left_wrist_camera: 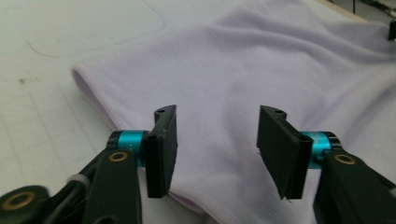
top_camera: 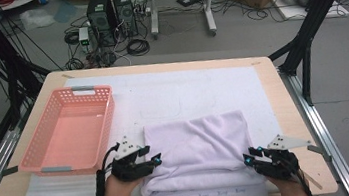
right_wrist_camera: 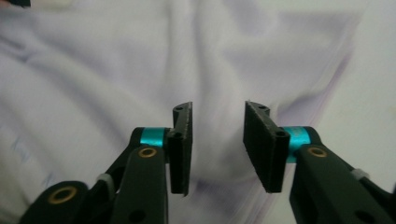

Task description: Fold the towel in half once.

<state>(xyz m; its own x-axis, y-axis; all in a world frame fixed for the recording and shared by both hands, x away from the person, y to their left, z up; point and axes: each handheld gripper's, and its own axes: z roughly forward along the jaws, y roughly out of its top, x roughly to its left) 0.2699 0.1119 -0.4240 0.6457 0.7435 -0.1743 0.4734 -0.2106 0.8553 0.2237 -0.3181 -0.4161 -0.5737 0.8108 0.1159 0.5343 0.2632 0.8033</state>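
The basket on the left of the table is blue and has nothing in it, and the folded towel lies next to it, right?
Not quite: the basket is pink, not blue, as the high view shows. The rest holds: it stands at the left of the table with nothing in it, and the folded towel lies beside it.

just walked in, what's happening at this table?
A person is folding a pale lilac towel on a padded table with a handheld gripper in each hand. The towel lies folded over itself near the front edge. The left gripper sits at its left side and the right gripper at its right, both with jaws open and nothing pinched between them. A pink basket stands to the left, apart from the towel, with nothing showing inside it.
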